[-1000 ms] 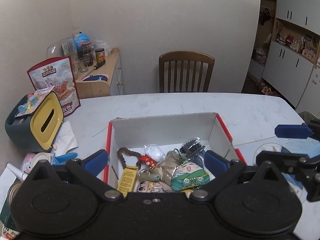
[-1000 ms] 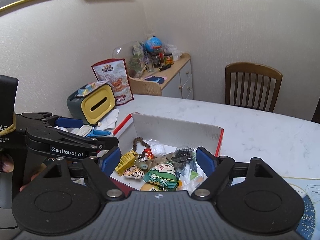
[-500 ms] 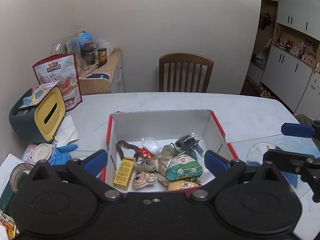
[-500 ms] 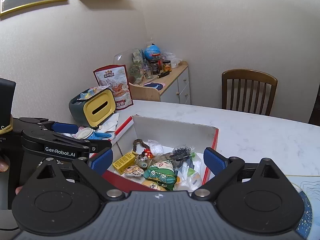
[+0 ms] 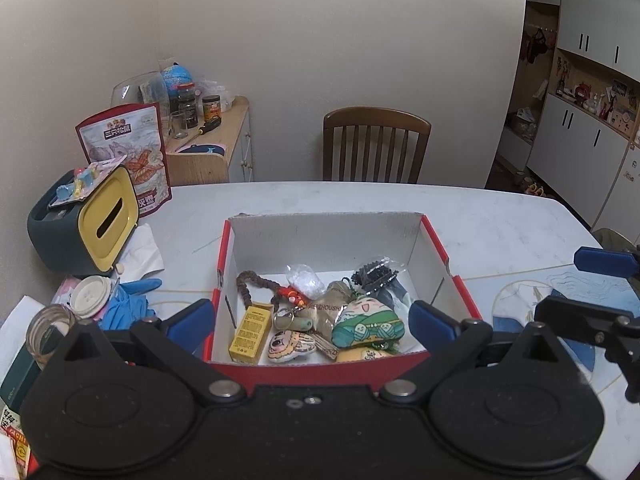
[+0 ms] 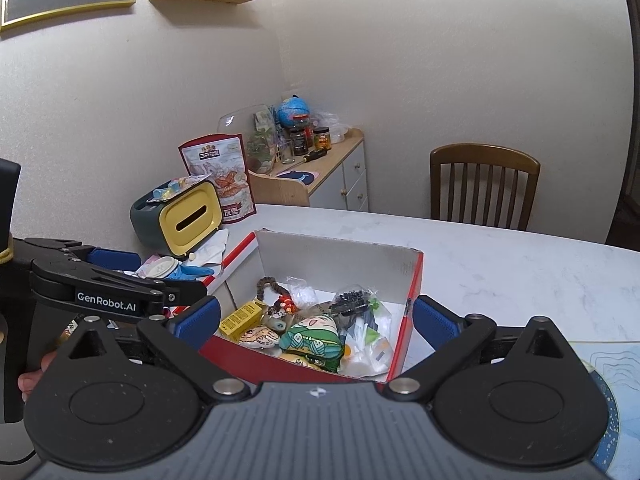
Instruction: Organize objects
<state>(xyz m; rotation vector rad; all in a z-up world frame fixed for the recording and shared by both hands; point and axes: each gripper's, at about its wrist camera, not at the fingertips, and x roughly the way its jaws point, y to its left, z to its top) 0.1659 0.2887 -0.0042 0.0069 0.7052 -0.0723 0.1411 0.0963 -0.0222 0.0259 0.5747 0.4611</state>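
- Red cardboard box (image 5: 448, 258) sitting on white marble surface (image 5: 500, 220), full of small toys and keychains.
- Left claw (image 5: 310, 320) wide apart, holding nothing.
- Right claw (image 6: 316, 318) wide apart too, holding nothing.

"GenRobot.AI" stands in white on the side of the left tongs (image 6: 120, 276). The snack bag (image 5: 128, 156) carries Chinese characters.

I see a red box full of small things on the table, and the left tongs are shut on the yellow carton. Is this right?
Not quite. In the left wrist view the left tongs are open and hold nothing; the yellow carton lies inside the red box on the table.
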